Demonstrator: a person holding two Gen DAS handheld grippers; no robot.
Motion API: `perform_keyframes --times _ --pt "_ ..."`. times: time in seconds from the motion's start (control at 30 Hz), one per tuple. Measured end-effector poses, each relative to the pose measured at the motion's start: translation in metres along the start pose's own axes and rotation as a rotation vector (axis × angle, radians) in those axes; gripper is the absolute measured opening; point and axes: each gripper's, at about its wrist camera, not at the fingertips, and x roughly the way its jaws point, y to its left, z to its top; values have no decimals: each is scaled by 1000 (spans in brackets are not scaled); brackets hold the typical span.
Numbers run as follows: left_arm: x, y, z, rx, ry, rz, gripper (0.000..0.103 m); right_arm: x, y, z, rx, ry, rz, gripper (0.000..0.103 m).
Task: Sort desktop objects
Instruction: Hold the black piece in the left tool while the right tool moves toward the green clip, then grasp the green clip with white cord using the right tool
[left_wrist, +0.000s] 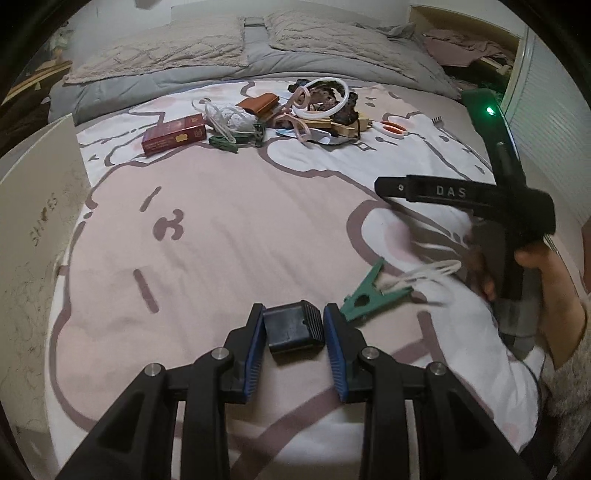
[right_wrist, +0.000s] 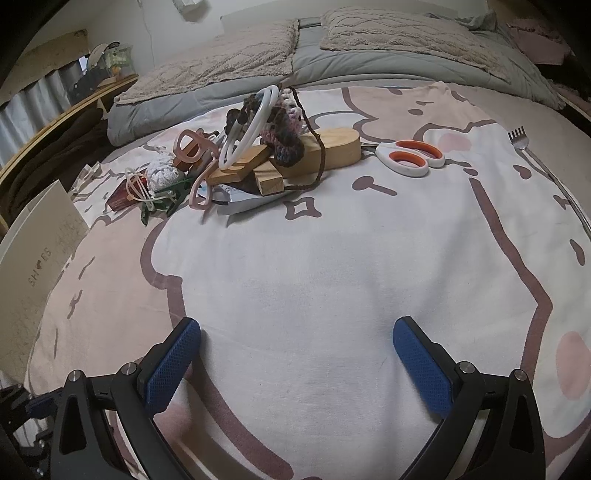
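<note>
My left gripper (left_wrist: 293, 314) is shut on a small black ribbed block (left_wrist: 291, 328), both blue pads pressing its sides, low over the pink and white bed cover (left_wrist: 207, 240). Just right of it lie a green clothespin (left_wrist: 364, 297) and a white looped cord (left_wrist: 432, 271). My right gripper (right_wrist: 297, 328) stands wide open over bare cover with nothing between its fingers. The far pile holds wooden blocks (right_wrist: 332, 147), a white ring (right_wrist: 247, 129), dark crochet yarn (right_wrist: 280, 129), pink glasses frames (right_wrist: 192, 146), a red box (left_wrist: 173, 134) and a brown case (left_wrist: 258, 103).
Orange-handled scissors (right_wrist: 410, 155) and a fork (right_wrist: 521, 140) lie right of the pile. A white shoe-box panel (left_wrist: 33, 221) stands at the left edge. Pillows and a grey quilt (left_wrist: 258, 62) fill the back. A person's hand (left_wrist: 546, 273) grips the other gripper's handle at right.
</note>
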Motion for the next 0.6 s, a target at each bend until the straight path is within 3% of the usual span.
perform_keyframes --times 0.17,0.27,0.37,0.47,0.6 --pt "-8 17 -9 -13 -14 66 32 -7 -5 1 28 -19 21 103" --pt "-11 26 -14 -28 -21 95 32 -27 -23 -4 142 -98 16 103" --pt "-12 28 -16 -19 -30 101 34 -40 -38 -10 234 -109 86 103" --pt "-9 31 -20 -44 -40 102 59 -47 -30 -15 214 -91 94 103" --pt "-8 37 -21 -85 -44 89 63 -57 4 -19 94 -101 91 103"
